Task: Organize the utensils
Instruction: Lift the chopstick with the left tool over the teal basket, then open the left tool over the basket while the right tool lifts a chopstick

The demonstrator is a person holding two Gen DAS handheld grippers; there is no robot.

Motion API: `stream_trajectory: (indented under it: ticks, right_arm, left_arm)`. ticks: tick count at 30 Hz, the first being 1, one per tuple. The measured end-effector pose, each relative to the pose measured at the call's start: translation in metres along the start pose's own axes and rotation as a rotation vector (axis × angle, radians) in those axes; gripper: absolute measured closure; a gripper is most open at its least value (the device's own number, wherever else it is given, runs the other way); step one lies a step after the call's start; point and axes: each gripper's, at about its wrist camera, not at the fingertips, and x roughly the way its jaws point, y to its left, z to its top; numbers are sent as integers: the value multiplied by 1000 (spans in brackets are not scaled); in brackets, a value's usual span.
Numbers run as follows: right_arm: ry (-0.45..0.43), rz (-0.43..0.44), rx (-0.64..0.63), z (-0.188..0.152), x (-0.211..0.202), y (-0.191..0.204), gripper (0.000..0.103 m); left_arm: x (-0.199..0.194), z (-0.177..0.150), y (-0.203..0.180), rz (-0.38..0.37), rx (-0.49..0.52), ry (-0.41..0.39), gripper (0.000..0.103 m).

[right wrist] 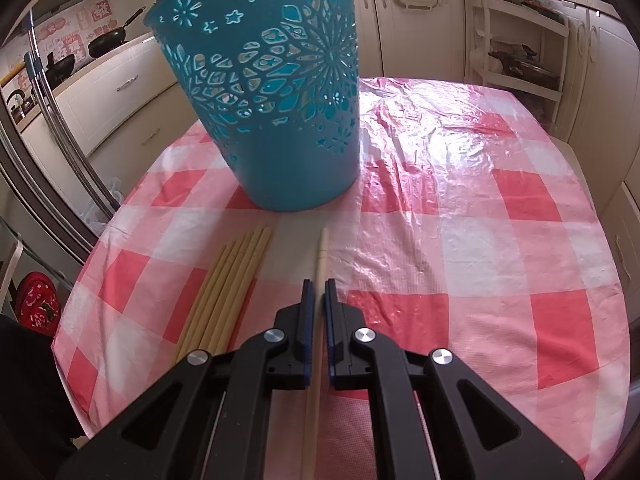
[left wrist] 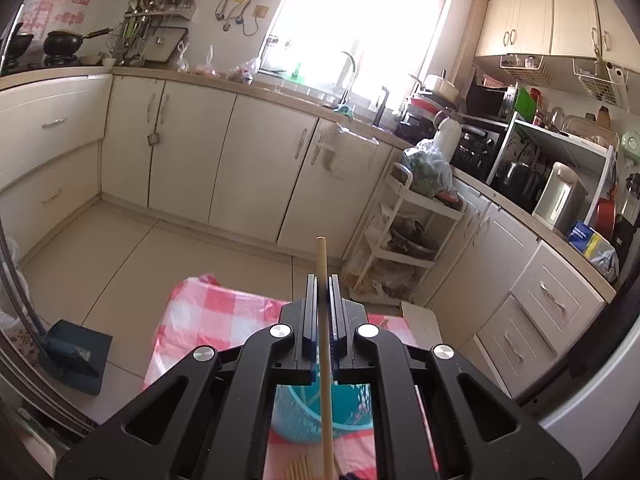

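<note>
Left gripper (left wrist: pixel 320 280) clamping one pale chopstick (left wrist: pixel 321 256) between closed jaws, tip poking out past the fingers, held in the air above the teal basket (left wrist: pixel 296 420), which is showing below through the gripper frame. Right gripper (right wrist: pixel 319 284) pointing steeply down at the tablecloth (right wrist: pixel 460 220), jaws closed onto a second chopstick (right wrist: pixel 322 248) lying just in front of the basket's (right wrist: pixel 264 92) base, its tip aiming toward the basket. Lying just left of that stick, and likewise in front of the basket: a loose bundle of chopsticks (right wrist: pixel 236 276), side by side, not yet taken. Standing upright near the far left part of the checked red-and-white plastic cloth: the basket, with cut-out flower patterns in its wall. Judging from looks: sticks light, thin, stiff and smooth, likely bamboo or wood, so prone to rolling on the glossy cloth and to pivoting in a pinch taken near one end. Gripping nearer mid-length probably steadier than at the tip; firm pressure unlikely to harm them. Worth noting for dropping in: holes in the basket wall perhaps wide enough for a thin stick to slip through, so lowering it upright well inside the rim seems safer.
</note>
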Motion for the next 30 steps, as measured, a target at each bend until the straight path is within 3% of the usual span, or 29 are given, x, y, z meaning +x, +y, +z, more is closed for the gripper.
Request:
stream_trajectory:
  ticks: [5,8,12,18,25,28,30]
  right_arm:
    - [3,8,4,1,0,-2,97]
    - [4,14,6,1,0,-3,97]
    - [7,22,12,2,1,-4,97]
    - [12,32,20,4,2,-5,97]
    - [15,30,16,5,2,-5,97]
    - [14,36,18,5,2,-6,97]
    - [14,41,19,5,1,-7,97]
  left_arm:
    - [39,15,-12,52,-23,-87,98]
    - [64,12,-12,83,-33,-98,98]
    - [91,-1,-8,116,-34,-61,98]
    - [98,-22,-15,155,44,-36,98]
    - [100,-43,-12,174,118,105,97]
    - [81,-50,-2,211,134,125,82]
    - [61,-53,8,235,129,106,58]
